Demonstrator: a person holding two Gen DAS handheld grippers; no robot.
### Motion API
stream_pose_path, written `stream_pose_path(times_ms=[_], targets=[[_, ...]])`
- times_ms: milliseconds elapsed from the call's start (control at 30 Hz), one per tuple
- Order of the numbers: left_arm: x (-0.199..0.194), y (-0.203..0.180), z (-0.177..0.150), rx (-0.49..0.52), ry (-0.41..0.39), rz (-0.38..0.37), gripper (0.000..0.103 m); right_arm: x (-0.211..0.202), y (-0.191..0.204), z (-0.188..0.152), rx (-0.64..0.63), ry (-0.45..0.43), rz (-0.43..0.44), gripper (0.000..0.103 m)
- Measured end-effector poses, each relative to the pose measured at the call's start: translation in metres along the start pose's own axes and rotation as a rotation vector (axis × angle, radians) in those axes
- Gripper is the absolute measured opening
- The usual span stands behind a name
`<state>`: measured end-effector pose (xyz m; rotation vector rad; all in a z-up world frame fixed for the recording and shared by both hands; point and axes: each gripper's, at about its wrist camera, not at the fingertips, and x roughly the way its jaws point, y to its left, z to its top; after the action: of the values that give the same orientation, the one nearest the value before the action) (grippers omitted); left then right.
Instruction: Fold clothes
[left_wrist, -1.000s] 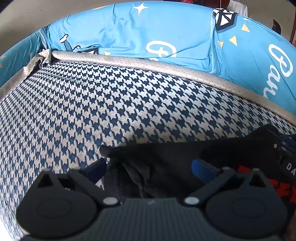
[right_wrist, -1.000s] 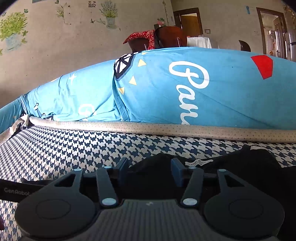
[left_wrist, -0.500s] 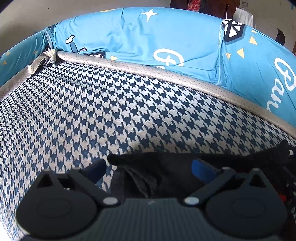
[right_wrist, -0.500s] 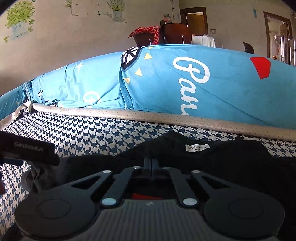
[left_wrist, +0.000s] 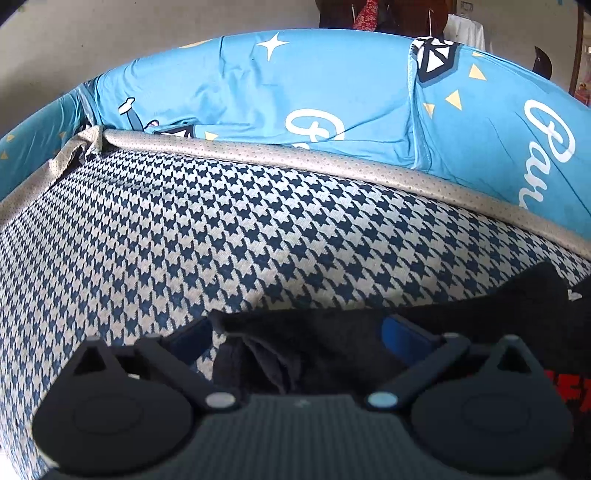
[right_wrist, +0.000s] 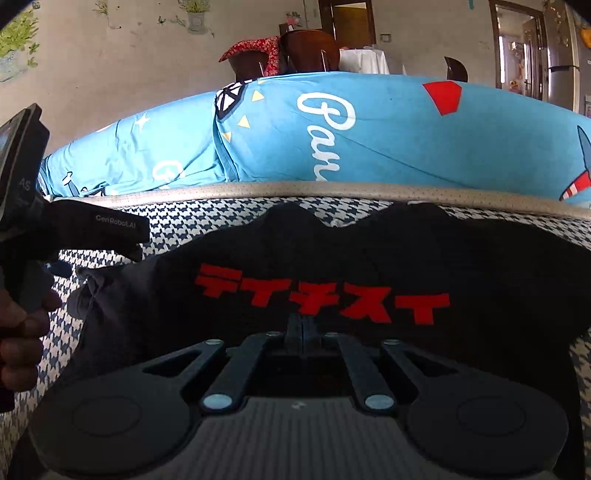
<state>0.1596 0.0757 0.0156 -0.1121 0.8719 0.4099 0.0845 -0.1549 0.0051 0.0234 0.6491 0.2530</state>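
A black T-shirt (right_wrist: 369, 258) with red characters (right_wrist: 321, 295) lies spread on the houndstooth sofa seat (left_wrist: 221, 240). My right gripper (right_wrist: 303, 326) is shut, its fingers pressed together on the shirt's cloth just below the red print. My left gripper (left_wrist: 295, 332) stands open over the shirt's crumpled left end (left_wrist: 266, 354), and the cloth lies loose between its blue pads (left_wrist: 402, 330). In the right wrist view the left gripper (right_wrist: 136, 240) reaches in from the left edge, held by a hand (right_wrist: 22, 332).
Blue printed back cushions (right_wrist: 406, 136) rise behind the seat, past a beige piped edge (left_wrist: 332, 166). Bare houndstooth seat stretches left of the shirt. Chairs and a table (right_wrist: 362, 61) stand beyond the sofa.
The right gripper went from open to shut on the shirt and drew back with it, bringing the red print into view. The left gripper stayed open in place.
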Motion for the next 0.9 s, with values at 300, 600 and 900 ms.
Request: stream_pose_path(times_ms=[300, 600, 900], targets=[[0.002, 0.014, 0.001, -0.046, 0.02, 0.02, 0.103, 0.011, 0.001, 0.024, 0.03, -0.05, 0.089, 0.011], [0.007, 0.019, 0.001, -0.071, 0.056, 0.005, 0.103, 0.041, 0.01, 0.044, 0.033, -0.104, 0.095, 0.048], [0.007, 0.02, 0.002, -0.067, 0.051, 0.02, 0.103, 0.076, 0.015, 0.06, 0.067, -0.136, 0.09, 0.06]])
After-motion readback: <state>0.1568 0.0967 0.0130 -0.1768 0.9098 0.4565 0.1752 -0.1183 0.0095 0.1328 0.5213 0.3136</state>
